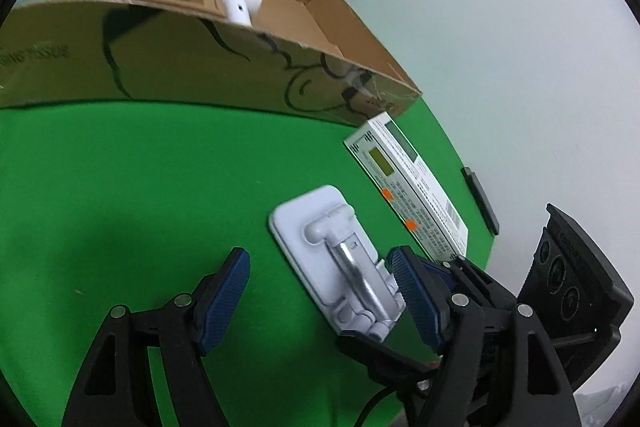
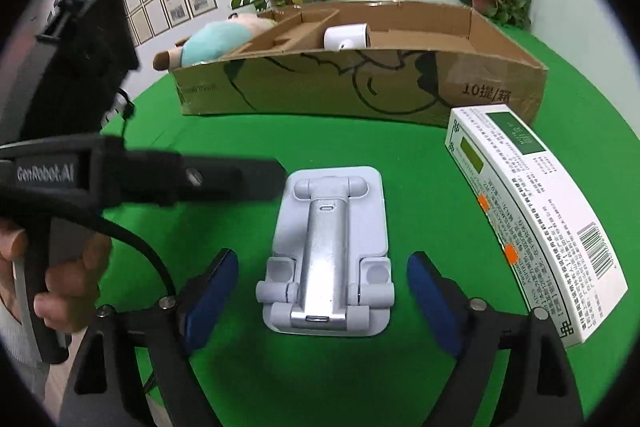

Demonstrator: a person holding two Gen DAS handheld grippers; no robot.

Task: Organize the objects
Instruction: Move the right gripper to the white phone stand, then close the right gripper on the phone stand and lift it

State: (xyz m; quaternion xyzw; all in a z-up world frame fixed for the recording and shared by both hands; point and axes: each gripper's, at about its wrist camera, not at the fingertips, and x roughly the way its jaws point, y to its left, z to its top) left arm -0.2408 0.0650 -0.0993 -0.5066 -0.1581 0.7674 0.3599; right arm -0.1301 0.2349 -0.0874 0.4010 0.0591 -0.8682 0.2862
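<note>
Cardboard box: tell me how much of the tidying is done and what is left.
Done: the cardboard box already holds a white gadget, a cardboard insert and a plush toy. In hand: nothing gripped; the right gripper is open astride the phone stand, and the left gripper is open beside it. Left: the stand and the white carton lie on the green cloth.
</note>
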